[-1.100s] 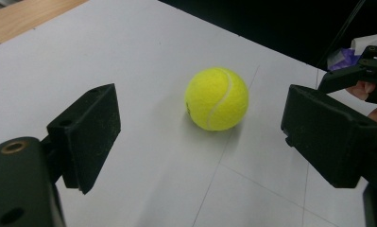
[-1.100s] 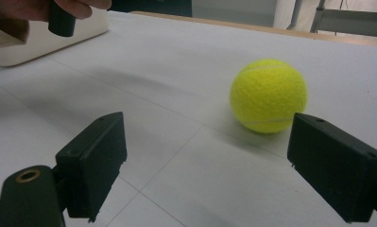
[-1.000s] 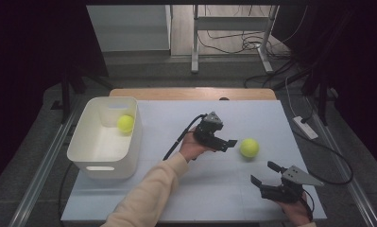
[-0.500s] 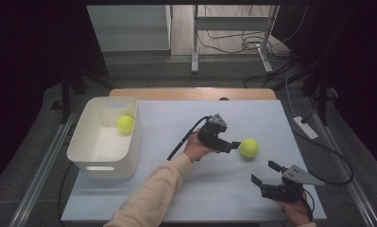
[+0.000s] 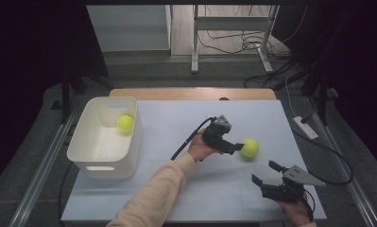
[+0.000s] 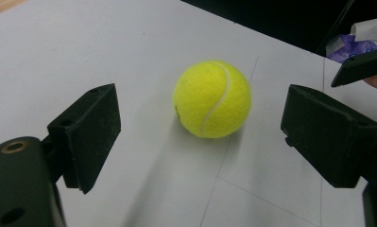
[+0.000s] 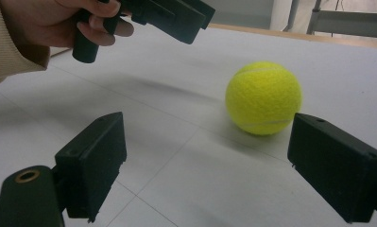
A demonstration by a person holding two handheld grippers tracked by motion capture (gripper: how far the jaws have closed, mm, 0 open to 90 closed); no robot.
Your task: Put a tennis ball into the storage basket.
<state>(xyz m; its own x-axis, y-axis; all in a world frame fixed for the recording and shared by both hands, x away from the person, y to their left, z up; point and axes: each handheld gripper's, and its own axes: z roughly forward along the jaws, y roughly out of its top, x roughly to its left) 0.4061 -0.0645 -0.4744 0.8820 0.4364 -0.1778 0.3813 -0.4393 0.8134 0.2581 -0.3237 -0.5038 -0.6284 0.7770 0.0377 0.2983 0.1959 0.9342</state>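
Note:
A yellow tennis ball [image 5: 249, 147] lies on the white table [image 5: 176, 123], right of centre. My left gripper [image 5: 236, 147] is just left of it, open; in the left gripper view the ball [image 6: 212, 99] sits ahead of the spread jaws and touches neither pad. My right gripper [image 5: 267, 172] stands open near the front right edge, with nothing between its jaws. In the right gripper view the ball [image 7: 263, 98] lies beyond them, with the left gripper [image 7: 176, 14] and the hand at the upper left. A second tennis ball [image 5: 125, 123] rests inside the white bin [image 5: 89, 153].
The white bin stands at the table's left side. A wooden strip [image 5: 191, 93] runs along the far edge. A cable [image 5: 188, 141] trails from the left gripper over the table. A power strip [image 5: 304, 126] lies off the right edge.
My left gripper has moved a little to the right, up to the ball. The right gripper has stayed where it was.

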